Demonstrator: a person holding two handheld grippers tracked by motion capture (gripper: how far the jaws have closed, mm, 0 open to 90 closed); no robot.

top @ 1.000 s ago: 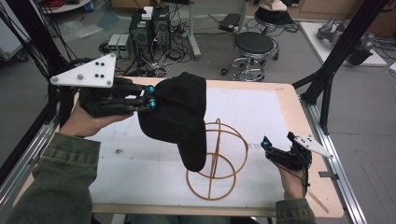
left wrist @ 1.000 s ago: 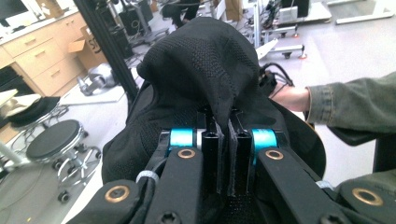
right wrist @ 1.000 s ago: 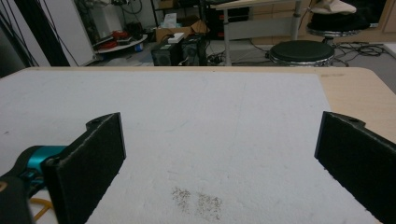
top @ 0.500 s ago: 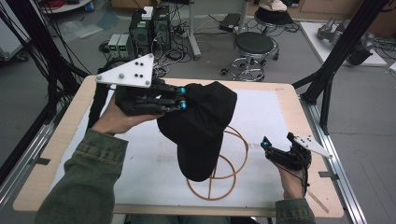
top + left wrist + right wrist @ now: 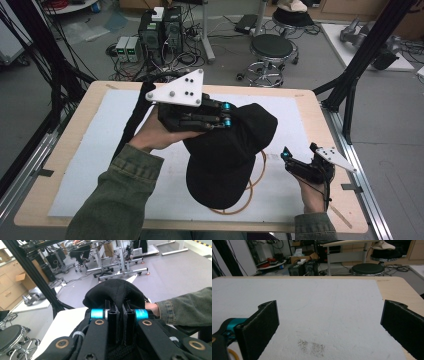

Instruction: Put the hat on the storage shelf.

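A black cap (image 5: 225, 155) hangs from my left gripper (image 5: 227, 115), which is shut on the cap's fabric above the middle of the table. In the left gripper view the jaws (image 5: 119, 315) pinch the cloth and the cap's crown (image 5: 115, 290) bulges beyond them. The cap drapes over a copper wire stand (image 5: 260, 170); just arcs of its rings peek out at the cap's right and lower edges. My right gripper (image 5: 285, 155) rests low at the table's right front, open, with nothing between its pads (image 5: 268, 320).
A white foam mat (image 5: 90, 150) covers most of the wooden table (image 5: 320, 115). Black frame posts (image 5: 350, 95) rise at the right and left edges. A stool (image 5: 271, 47) and computer boxes stand on the floor beyond the table.
My left gripper has carried the cap rightward and down over the wire stand, which now hides most of it. The right gripper has stayed put and open.
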